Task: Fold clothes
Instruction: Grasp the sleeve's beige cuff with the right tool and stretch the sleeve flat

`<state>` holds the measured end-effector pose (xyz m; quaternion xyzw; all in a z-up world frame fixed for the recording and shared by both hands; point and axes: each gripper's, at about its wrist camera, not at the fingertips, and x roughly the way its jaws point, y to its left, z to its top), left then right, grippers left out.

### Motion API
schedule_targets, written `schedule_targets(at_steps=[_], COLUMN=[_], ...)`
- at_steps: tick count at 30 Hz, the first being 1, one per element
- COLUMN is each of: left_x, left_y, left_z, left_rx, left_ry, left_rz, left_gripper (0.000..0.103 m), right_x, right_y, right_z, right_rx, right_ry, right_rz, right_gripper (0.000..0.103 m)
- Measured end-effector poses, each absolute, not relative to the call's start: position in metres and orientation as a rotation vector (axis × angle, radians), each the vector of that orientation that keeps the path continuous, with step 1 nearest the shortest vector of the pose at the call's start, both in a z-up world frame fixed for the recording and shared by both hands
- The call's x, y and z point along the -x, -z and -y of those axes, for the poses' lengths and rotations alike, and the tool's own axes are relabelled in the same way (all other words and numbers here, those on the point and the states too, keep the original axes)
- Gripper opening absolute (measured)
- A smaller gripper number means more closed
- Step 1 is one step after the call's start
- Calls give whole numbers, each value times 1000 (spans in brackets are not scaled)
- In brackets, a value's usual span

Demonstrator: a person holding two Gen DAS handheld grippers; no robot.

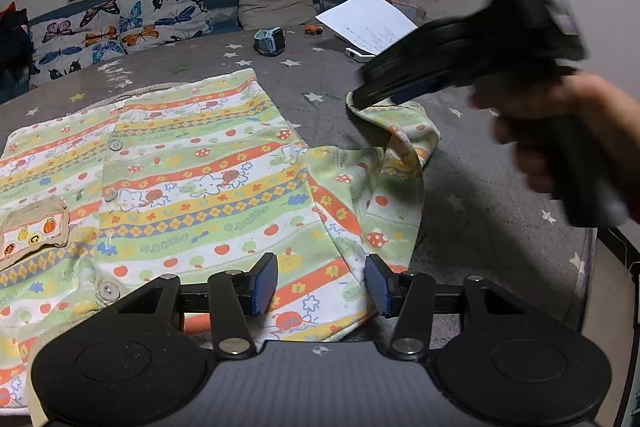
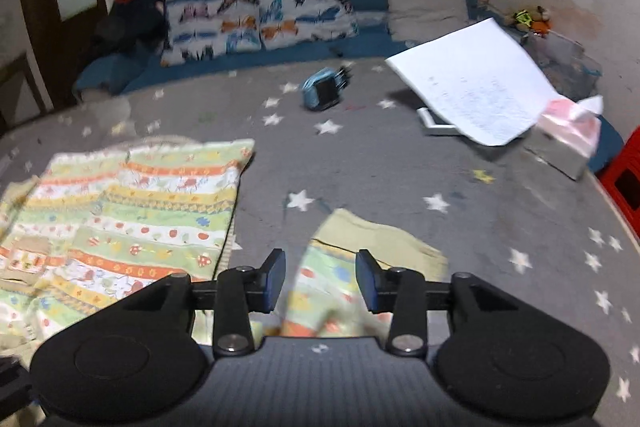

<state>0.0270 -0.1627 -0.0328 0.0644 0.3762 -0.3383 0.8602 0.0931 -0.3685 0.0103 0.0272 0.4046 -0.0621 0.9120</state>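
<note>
The left claw (image 1: 321, 283) stood partly open above the hem of the striped children's shirt (image 1: 192, 163), which lay flat on the star-patterned grey bed cover (image 1: 480, 187). The right claw (image 2: 321, 281) stood apart, its pads clear of the shirt's sleeve (image 2: 332, 267) between them.

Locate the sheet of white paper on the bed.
The white paper lies at the far right of the grey star blanket, right of the small blue device and beside the tissue box.
</note>
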Motion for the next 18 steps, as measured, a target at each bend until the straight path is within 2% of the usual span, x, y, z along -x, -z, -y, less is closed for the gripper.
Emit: schedule_targets(at_steps=[5,8,13,18], left_x=[-27,-26,-26,-26], left_y=[33,33,33,33], left_z=[162,162,162,161], left_rx=[-135,-134,-127,-125], left_ry=[715,712,703,700], left_rz=[-786,-786,-789,-789], left_gripper=[52,52,52,52], right_x=[-119,-115,-93,-26], right_y=[16,15,1,-26], right_z=[353,357,376,404], right_rx=[31,21,-5,-90], right_ry=[196,209,237,284], right_rz=[-925,-926,-862,-721], right_gripper=[35,6,3,2])
